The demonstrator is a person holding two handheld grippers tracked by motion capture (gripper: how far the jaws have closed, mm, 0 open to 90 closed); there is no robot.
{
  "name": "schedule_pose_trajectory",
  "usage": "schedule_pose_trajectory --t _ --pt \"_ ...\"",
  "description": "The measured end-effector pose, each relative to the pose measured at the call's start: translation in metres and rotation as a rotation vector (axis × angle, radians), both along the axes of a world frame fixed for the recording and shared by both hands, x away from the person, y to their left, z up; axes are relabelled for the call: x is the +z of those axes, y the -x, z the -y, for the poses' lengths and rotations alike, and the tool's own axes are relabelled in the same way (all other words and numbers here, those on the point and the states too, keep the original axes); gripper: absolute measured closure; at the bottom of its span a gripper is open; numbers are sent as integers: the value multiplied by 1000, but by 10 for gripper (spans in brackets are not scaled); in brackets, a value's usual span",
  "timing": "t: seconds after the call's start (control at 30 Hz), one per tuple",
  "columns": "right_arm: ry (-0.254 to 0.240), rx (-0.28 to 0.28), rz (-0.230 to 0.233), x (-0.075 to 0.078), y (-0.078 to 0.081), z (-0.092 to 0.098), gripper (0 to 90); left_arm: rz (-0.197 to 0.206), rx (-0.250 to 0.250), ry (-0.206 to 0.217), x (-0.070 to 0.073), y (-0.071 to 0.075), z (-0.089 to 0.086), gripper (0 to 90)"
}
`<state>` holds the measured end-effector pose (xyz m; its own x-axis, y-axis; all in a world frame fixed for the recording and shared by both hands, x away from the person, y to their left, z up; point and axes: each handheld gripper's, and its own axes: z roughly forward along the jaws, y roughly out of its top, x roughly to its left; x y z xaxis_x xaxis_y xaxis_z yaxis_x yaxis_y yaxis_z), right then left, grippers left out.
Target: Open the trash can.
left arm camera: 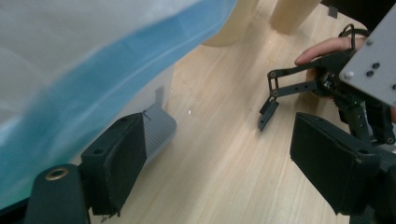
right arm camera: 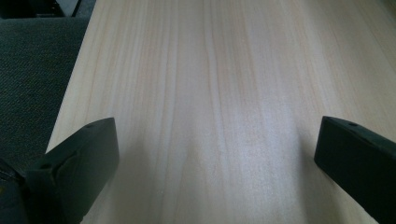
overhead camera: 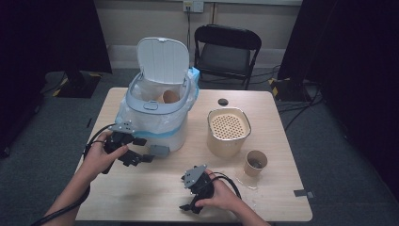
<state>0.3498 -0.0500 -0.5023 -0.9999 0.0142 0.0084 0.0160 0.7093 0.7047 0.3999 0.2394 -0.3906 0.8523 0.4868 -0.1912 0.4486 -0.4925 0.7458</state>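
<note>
A white pedal bin point(overhead camera: 162, 132) stands at the table's back left with its lid point(overhead camera: 162, 60) up, lined with a clear bag that has a blue edge point(left arm camera: 116, 60). A paper cup point(overhead camera: 168, 97) lies inside it. My left gripper point(overhead camera: 145, 150) point(left arm camera: 219, 158) is open just in front of the bin, with its left jaw beside the grey pedal point(overhead camera: 159, 150) point(left arm camera: 159, 133). My right gripper point(overhead camera: 186, 194) point(right arm camera: 215, 158) is open low over bare wood near the front edge, holding nothing. It also appears in the left gripper view as the right gripper point(left arm camera: 271, 105).
A cream canister point(overhead camera: 228, 132) with a perforated top stands right of the bin. A second paper cup point(overhead camera: 255, 163) stands upright at its front right. A small black disc point(overhead camera: 223, 101) lies near the back edge. A black chair point(overhead camera: 227, 49) is behind the table point(overhead camera: 155, 188).
</note>
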Motion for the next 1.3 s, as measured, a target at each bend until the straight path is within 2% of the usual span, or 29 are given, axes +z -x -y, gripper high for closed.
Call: schedule_pose_trajectory --t 0.2,0.23,0.3,0.37,0.4,0.5,0.73,0.77,0.83,1.1,1.3 --pt "-7 -1 -4 0 -1 0 19 -8 -11 8 -12 1 1 183" --pt "-5 -5 -3 1 -1 1 48 -10 -17 4 -18 2 1 183" --pt "-25 10 -16 4 -3 4 194 -17 -20 0 -23 3 3 183" --pt "-32 20 -24 5 -5 5 184 -17 -23 1 -26 3 3 184" --pt "-11 5 3 7 -5 6 144 -19 -27 -5 -30 4 4 184" --pt "-21 8 -10 8 -6 8 150 -22 -28 -3 -34 4 5 186" --pt "-16 1 8 13 -5 16 145 -26 -42 -14 -48 7 9 188" --pt "-26 -12 3 15 -5 20 143 -29 -45 -12 -51 8 10 188" --pt "-18 -16 6 16 -5 23 144 -30 -51 -34 -55 9 10 188" --pt "-10 -47 3 19 -4 39 145 -35 -65 -45 -69 14 13 189" --pt "-31 -90 -8 23 -4 54 148 -49 -76 -72 -82 18 15 189"
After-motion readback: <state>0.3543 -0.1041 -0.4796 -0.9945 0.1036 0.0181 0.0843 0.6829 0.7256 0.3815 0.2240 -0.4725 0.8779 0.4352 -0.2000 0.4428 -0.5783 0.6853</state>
